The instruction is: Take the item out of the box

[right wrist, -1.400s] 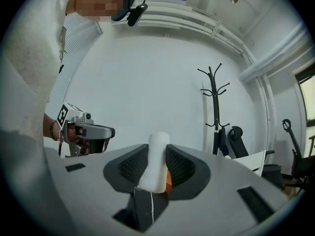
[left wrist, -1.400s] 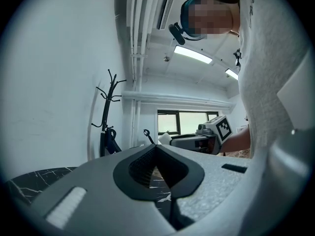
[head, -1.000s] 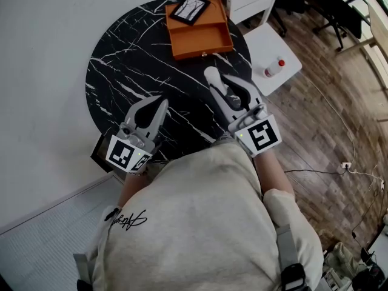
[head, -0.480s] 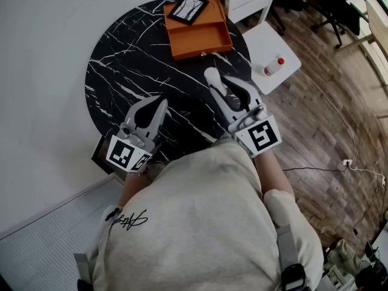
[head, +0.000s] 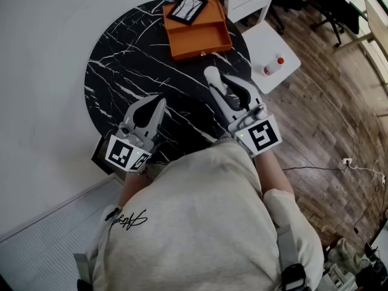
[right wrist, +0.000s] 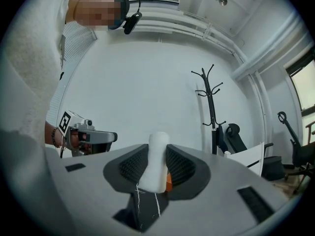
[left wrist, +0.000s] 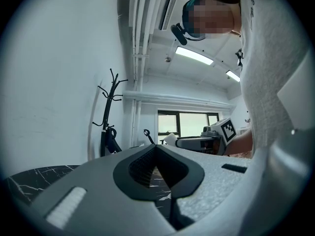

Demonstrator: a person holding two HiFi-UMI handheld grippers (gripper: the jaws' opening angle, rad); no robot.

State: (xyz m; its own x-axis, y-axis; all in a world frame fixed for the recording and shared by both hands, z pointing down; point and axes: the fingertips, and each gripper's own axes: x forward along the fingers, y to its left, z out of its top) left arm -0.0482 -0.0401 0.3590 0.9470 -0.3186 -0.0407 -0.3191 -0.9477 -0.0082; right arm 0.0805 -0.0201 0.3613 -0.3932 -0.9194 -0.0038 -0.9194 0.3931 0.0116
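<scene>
- The right gripper (head: 219, 80) is closed on a white cylindrical item (right wrist: 156, 162), which stands upright between the dark pads. It hangs over the black marble table (head: 115, 59), near the table's middle and on the near side of the orange box (head: 198, 36).
- The item is clear of the box and off the tabletop. This suggests the lift-out is done and only setting it down remains.
- The pads hold the item around its middle, probably so the round body cannot roll or tip in the grip.
- The left gripper (head: 159, 103) has its jaws brought together with nothing between them. It sits low at the table's near left edge, well apart from the box, apparently parked so the right side has a free path.
- The box is open at the far edge of the table. A black-framed panel (head: 189, 8) lies tilted across its far left corner.
- A white chair (head: 267, 41) stands right of the table, with 1 small bottle (head: 274, 67) on its seat.
</scene>
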